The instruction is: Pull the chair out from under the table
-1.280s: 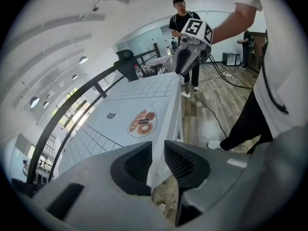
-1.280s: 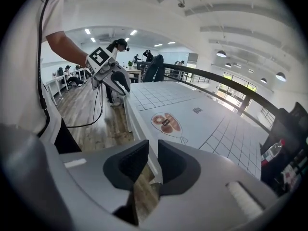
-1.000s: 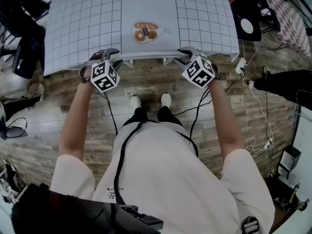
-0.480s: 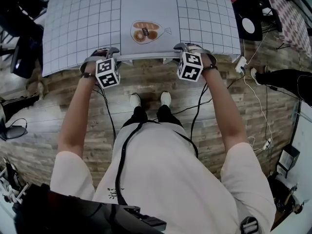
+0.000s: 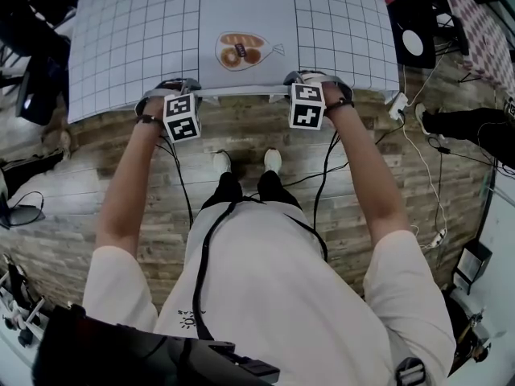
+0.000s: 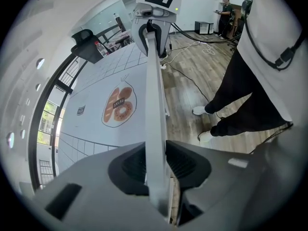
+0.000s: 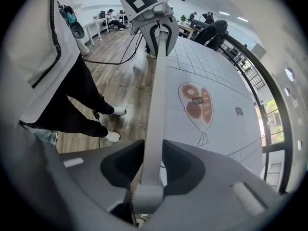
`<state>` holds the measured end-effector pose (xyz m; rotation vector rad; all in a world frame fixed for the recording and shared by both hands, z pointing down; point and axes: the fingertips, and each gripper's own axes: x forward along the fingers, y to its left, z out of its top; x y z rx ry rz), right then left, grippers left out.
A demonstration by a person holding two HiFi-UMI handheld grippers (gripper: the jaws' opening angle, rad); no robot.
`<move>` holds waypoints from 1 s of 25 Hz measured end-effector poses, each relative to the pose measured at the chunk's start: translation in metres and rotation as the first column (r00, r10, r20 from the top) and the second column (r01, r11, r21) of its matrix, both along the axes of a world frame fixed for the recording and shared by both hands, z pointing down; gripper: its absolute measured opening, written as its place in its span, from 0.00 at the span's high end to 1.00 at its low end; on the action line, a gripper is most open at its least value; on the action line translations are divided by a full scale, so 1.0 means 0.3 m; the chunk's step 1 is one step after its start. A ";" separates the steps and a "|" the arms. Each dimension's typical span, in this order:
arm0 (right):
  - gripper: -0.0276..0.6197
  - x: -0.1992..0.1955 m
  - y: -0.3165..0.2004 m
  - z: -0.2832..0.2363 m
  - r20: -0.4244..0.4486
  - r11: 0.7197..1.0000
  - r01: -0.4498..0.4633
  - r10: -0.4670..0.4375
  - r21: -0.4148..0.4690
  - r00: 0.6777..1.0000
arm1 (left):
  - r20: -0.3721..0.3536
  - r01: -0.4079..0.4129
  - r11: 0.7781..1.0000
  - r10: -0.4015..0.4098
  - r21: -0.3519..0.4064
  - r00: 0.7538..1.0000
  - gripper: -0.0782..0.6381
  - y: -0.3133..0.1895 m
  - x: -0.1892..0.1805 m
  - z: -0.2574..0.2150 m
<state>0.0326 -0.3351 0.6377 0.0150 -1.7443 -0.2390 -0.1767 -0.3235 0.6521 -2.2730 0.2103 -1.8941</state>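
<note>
The chair's pale top rail [image 5: 241,92] runs along the near edge of the table [image 5: 137,39], which is covered with a grid-printed cloth; the rest of the chair is hidden under it. My left gripper [image 5: 172,88] sits on the rail's left end and my right gripper [image 5: 311,81] on its right end, both pointing steeply down. In the left gripper view the rail [image 6: 153,95] passes between the jaws of the left gripper [image 6: 156,165]. In the right gripper view the rail [image 7: 159,95] does the same through the right gripper [image 7: 153,170]. Both pairs of jaws have just been closing and now press on the rail.
A bread drawing [image 5: 240,52] marks the cloth just beyond the rail. My feet [image 5: 245,165] stand on the wooden floor close behind the chair, with black cables trailing past them. A power strip [image 5: 397,107] and white cords lie at the right; dark chairs stand at the left.
Both grippers have sunk onto the rail and rolled, so their marker cubes now sit closer to the table edge. The jaws have closed around the rail.
</note>
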 end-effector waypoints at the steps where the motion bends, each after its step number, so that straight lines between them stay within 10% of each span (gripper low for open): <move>1: 0.79 0.004 0.002 0.006 -0.005 1.000 0.003 -0.003 -0.001 1.000 | 0.000 0.001 1.000 -0.001 -0.004 1.000 0.75 -0.001 0.000 0.001; 25: 0.83 0.021 0.146 0.010 0.010 0.995 -0.039 0.040 -0.093 0.999 | -0.025 0.040 0.990 -0.044 -0.138 0.999 0.78 0.170 0.020 -0.010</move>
